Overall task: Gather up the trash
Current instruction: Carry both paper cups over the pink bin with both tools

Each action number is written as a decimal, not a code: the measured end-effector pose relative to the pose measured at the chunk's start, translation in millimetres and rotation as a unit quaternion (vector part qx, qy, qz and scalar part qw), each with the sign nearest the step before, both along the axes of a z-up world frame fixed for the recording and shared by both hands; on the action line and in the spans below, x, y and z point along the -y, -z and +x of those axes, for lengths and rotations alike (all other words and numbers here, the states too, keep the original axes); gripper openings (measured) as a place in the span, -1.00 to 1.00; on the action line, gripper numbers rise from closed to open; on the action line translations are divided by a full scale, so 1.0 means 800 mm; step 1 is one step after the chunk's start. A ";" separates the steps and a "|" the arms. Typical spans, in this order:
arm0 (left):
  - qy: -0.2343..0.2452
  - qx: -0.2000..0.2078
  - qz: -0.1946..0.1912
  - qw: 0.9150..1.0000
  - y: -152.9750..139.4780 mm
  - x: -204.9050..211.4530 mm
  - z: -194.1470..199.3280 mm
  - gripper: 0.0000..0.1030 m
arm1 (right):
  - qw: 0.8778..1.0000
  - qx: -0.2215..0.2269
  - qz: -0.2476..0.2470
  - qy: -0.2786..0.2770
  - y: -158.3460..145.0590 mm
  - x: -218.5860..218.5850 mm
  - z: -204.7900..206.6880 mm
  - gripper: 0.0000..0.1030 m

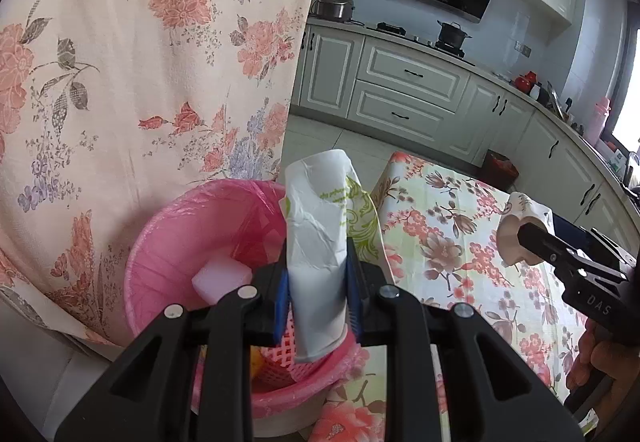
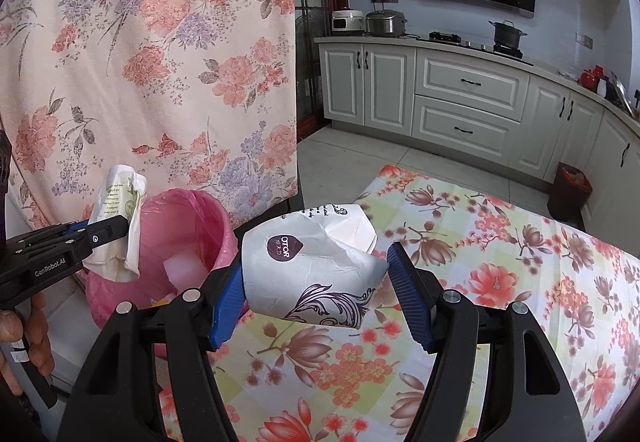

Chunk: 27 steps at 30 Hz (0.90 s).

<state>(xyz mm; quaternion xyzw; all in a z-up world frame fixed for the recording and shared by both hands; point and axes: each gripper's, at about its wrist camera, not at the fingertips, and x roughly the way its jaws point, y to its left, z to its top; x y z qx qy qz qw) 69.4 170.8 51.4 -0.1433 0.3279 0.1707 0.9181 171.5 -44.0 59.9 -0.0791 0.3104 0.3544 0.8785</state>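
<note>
A: Left gripper (image 1: 318,290): closed on green cup (image 1: 320,254), blue pads (image 1: 282,302) pressing its crumpled wall. Cup upright, directly above bin (image 1: 160,242).

B: Handling of green cup?

A: Paper, light, already flattened; soft under the pads, no fragility left to protect. Held low on the body, near the base; adequate for a short carry, likely to drop straight into the bin on release.

B: Right gripper (image 2: 316,282)?

A: Partly closed on purple cup (image 2: 316,266). Left pad (image 2: 230,306) against the wall, right pad (image 2: 408,298) meeting only the crushed corner. Cup on its side, right of bin, above tablecloth (image 2: 520,282); not yet over the rim.

B: Handling of purple cup?

A: Same light paper, dented and springy; wall yielding rather than resisting, so some chance of slipping or rotating. Firmer hold judged available across the rolled rim or the stiffer base.

B: Bin contents?

A: Pink liner (image 1: 224,202), white block (image 1: 222,278) inside, room remaining. Floral curtain (image 1: 140,62) just behind bin.
</note>
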 end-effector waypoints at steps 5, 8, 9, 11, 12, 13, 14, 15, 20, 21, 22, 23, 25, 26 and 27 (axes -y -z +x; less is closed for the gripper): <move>-0.007 0.004 0.005 1.000 -0.004 -0.015 -0.012 -0.55 | 1.000 -0.003 0.003 -0.011 -0.005 -0.015 -0.008 0.25; -0.010 0.004 0.009 1.000 -0.007 -0.024 -0.018 -0.55 | 1.000 -0.004 0.003 -0.018 -0.007 -0.028 -0.012 0.25; -0.011 0.004 0.010 1.000 -0.008 -0.028 -0.020 -0.55 | 1.000 -0.005 0.003 -0.020 -0.007 -0.032 -0.013 0.25; -0.013 0.004 0.013 1.000 -0.010 -0.033 -0.023 -0.55 | 1.000 -0.006 0.001 -0.024 -0.006 -0.041 -0.015 0.25; -0.014 0.005 0.014 1.000 -0.011 -0.036 -0.024 -0.55 | 1.000 -0.007 0.001 -0.026 -0.006 -0.045 -0.016 0.25; -0.015 0.005 0.016 1.000 -0.012 -0.039 -0.027 -0.55 | 1.000 -0.008 0.001 -0.028 -0.005 -0.049 -0.017 0.25; -0.016 0.005 0.018 1.000 -0.013 -0.041 -0.028 -0.55 | 0.999 -0.009 0.000 -0.031 -0.005 -0.054 -0.018 0.25; -0.017 0.005 0.018 1.000 -0.014 -0.045 -0.029 -0.55 | 0.999 -0.009 -0.001 -0.033 -0.004 -0.058 -0.019 0.25; -0.019 0.003 0.022 1.000 -0.015 -0.059 -0.036 -0.55 | 0.999 -0.010 -0.005 -0.043 -0.003 -0.079 -0.024 0.25; -0.020 0.001 0.023 1.000 -0.013 -0.061 -0.035 -0.55 | 0.999 -0.011 -0.006 -0.045 -0.003 -0.084 -0.025 0.25; -0.021 0.000 0.025 0.999 -0.012 -0.064 -0.035 -0.55 | 0.999 -0.010 -0.008 -0.047 -0.003 -0.088 -0.026 0.25; -0.021 -0.001 0.024 0.999 -0.011 -0.067 -0.035 -0.55 | 0.999 -0.009 -0.009 -0.050 -0.003 -0.092 -0.028 0.25; -0.022 -0.002 0.022 1.000 -0.009 -0.073 -0.035 -0.55 | 0.998 -0.009 -0.013 -0.054 -0.003 -0.102 -0.030 0.25; -0.023 -0.003 0.022 1.000 -0.008 -0.076 -0.035 -0.55 | 0.998 -0.009 -0.015 -0.057 -0.003 -0.108 -0.030 0.25; -0.023 -0.003 0.019 1.000 -0.007 -0.078 -0.035 -0.55 | 0.998 -0.011 -0.016 -0.059 -0.002 -0.113 -0.031 0.25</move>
